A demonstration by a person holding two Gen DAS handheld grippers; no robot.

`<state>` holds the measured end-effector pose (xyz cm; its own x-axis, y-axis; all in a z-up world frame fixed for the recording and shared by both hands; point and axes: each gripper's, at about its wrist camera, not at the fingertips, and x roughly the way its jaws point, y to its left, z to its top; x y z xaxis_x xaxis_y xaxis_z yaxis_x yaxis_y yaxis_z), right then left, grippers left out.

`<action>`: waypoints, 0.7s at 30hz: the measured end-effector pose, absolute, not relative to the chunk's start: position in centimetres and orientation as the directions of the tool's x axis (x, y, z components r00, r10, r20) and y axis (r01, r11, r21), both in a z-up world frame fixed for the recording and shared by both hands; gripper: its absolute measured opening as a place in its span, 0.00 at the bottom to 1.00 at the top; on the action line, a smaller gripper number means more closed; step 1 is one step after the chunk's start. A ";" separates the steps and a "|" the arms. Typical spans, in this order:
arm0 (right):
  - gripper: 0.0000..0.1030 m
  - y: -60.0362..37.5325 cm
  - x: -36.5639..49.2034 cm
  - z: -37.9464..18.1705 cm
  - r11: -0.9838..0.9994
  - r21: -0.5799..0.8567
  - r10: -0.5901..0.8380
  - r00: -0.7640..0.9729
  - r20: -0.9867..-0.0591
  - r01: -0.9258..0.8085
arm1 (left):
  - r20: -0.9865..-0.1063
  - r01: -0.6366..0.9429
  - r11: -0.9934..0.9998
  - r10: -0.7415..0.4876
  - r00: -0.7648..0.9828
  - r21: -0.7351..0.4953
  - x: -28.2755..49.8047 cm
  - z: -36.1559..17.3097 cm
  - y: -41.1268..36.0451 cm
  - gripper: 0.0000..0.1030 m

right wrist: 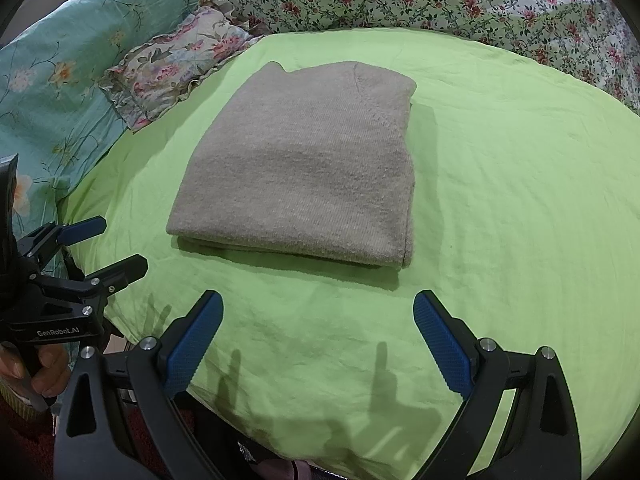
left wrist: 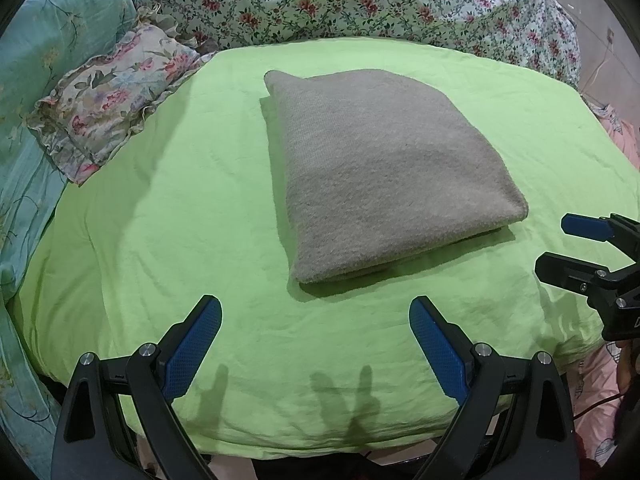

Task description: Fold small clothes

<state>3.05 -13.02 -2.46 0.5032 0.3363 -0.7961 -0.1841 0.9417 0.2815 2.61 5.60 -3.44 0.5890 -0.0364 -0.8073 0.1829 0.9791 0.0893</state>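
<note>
Well, my green sheet spreads widest, with a flowered quilt bunched at twelve o'clock and a ruffled pillow at ten. Folded square, the grey sweater lies at the sheet's middle. My left tongs and right tongs both hang spread wide at six o'clock, touching nothing.

"GenRobot.AI" on left tongs
</note>
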 end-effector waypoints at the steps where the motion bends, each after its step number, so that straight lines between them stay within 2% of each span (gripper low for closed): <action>1: 0.93 -13.0 3.1 -2.4 0.942 0.282 0.336 0.503 -0.796 -0.184 | -0.807 0.184 0.979 -0.038 0.590 0.089 2.6 -3.4 5.5 0.93; 21: 0.93 -12.9 3.7 -2.2 0.941 0.285 0.339 0.502 -0.795 -0.184 | -0.804 0.195 0.977 -0.045 0.593 0.089 3.3 -3.1 4.8 0.93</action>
